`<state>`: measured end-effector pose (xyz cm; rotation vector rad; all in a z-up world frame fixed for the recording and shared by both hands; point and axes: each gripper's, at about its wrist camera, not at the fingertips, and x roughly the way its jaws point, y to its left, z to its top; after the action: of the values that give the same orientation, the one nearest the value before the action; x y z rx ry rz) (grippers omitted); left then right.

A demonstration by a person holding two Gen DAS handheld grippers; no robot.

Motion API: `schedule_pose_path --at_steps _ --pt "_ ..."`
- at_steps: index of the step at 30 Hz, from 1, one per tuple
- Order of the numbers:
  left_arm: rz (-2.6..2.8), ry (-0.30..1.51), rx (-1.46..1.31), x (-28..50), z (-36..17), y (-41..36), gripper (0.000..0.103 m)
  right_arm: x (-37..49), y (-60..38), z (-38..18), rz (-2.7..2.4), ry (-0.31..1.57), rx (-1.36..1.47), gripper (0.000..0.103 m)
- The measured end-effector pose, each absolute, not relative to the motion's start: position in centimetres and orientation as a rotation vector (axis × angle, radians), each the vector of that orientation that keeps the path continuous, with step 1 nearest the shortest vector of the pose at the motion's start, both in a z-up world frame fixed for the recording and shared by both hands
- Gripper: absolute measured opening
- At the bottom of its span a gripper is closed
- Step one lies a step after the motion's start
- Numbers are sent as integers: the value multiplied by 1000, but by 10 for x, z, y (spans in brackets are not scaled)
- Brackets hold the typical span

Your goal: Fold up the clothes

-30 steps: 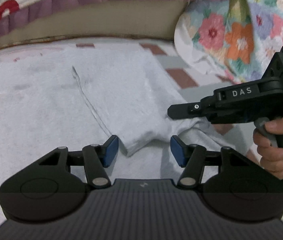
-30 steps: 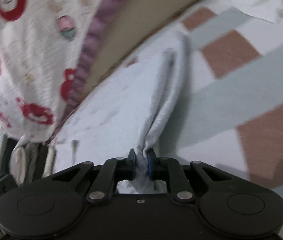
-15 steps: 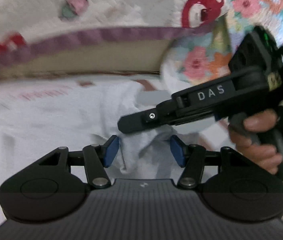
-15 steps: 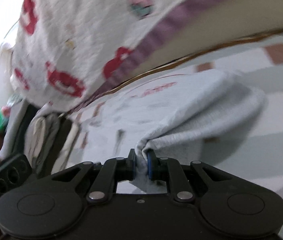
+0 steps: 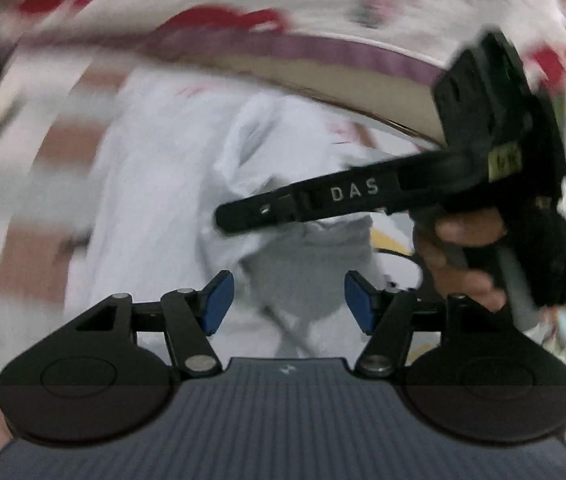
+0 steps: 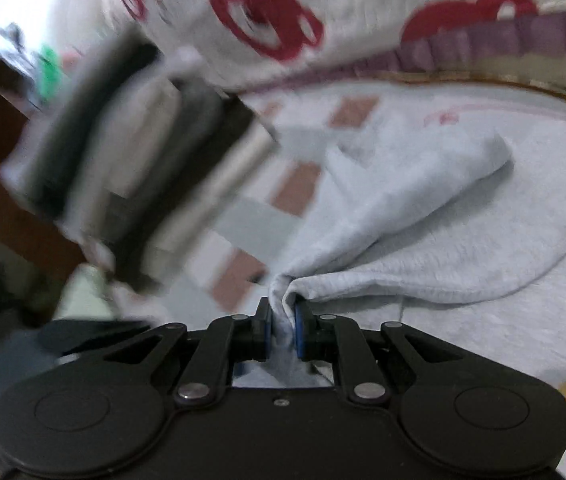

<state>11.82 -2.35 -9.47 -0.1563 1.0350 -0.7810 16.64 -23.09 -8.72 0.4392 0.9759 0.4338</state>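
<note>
The right gripper (image 6: 282, 330) is clamped on a bunched corner of the pale grey garment (image 6: 423, 240), which trails from its pads in a loose, twisted fold across the checked bed sheet (image 6: 295, 190). The rest of the garment lies spread on the bed beneath a white quilt with red bears (image 6: 275, 20). The left gripper (image 5: 287, 306) has its blue pads apart with nothing pressed between them; grey cloth only shows in the gap behind.

The main risk is the pinch: only a small wad of fabric sits between the right pads, and their opening has just crept slightly wider, so the corner could slip out mid-carry. With 1 corner lifted and the other loose, the fold may land skewed or rope up. The 2 grippers are also close together in the left wrist view, so they could collide.
</note>
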Motion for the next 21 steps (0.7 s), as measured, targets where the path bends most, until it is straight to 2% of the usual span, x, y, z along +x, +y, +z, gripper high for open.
schedule_pose_path --at_steps 2,4,6,9,14,17,18,21 --pt "-732 1084 -285 122 -106 -10 60 158 -223 -92 462 925 363 20" --pt "-744 1086 -373 124 -108 -7 62 136 -230 -86 469 864 384 27" --pt "-770 1055 -343 125 -106 -9 63 113 -244 -81 458 812 456 32" --pt "-789 1038 -316 126 -110 -10 63 84 -272 -77 367 777 551 34" --pt "-781 1071 -348 135 -123 -6 63 45 -299 -78 265 817 557 44" --pt "-742 1055 -399 138 -120 2 63 34 -291 -86 226 814 511 60" --pt "-728 1049 -417 139 -119 5 63 31 -287 -89 210 804 495 69" --pt "-729 1031 -464 144 -116 12 63 30 -273 -100 203 798 467 69"
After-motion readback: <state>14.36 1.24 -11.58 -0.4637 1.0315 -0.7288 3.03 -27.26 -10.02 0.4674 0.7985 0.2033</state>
